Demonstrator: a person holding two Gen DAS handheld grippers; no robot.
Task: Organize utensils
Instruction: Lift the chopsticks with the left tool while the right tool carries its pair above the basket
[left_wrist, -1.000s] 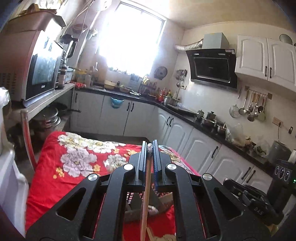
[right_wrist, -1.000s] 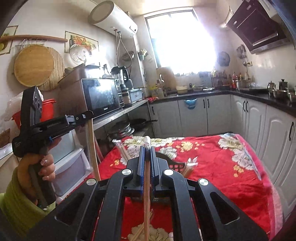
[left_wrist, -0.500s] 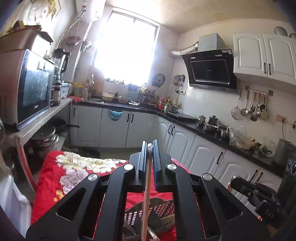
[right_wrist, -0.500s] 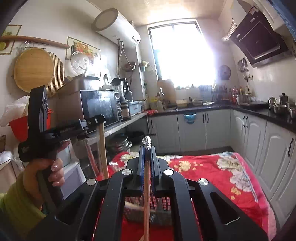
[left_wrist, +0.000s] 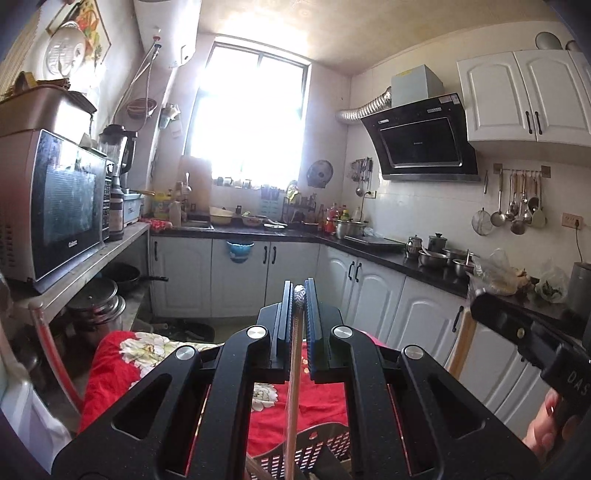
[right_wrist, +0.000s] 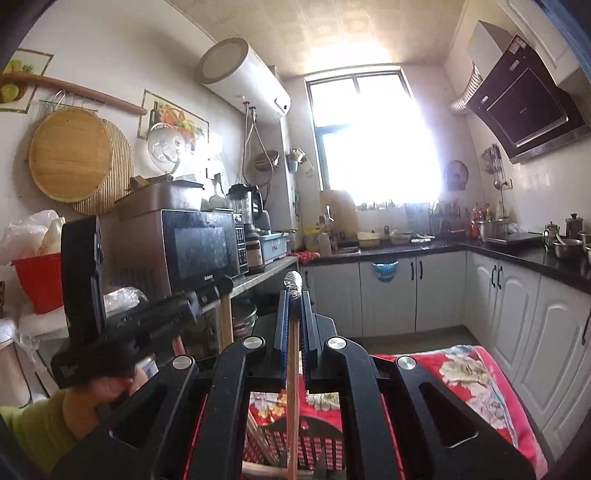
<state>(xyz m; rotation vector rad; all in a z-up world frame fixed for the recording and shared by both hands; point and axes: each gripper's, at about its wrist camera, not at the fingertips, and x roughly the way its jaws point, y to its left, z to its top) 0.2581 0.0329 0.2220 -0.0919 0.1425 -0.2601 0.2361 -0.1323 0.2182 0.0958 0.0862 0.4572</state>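
You hold one chopstick (left_wrist: 294, 373) in your left gripper (left_wrist: 299, 295), clamped between the two fingers with its silver-capped tip just past the fingertips and its wooden shaft running down toward the black slotted basket (left_wrist: 317, 448) below. Your right gripper (right_wrist: 294, 295) is clenched the same way on a second chopstick (right_wrist: 292, 387), whose metal cap stands a little above the blue-padded fingers. That shaft also points down into the black basket (right_wrist: 314, 439), where a few more utensils lie, too hidden to name. The basket rests on a red floral cloth (left_wrist: 122, 365) that covers the table. Both grippers are raised above it, side by side. Beyond are white cabinets (left_wrist: 243, 277), a dark countertop (left_wrist: 391, 256), a microwave (left_wrist: 62, 203) on a shelf at left and a bright window (left_wrist: 251, 122).
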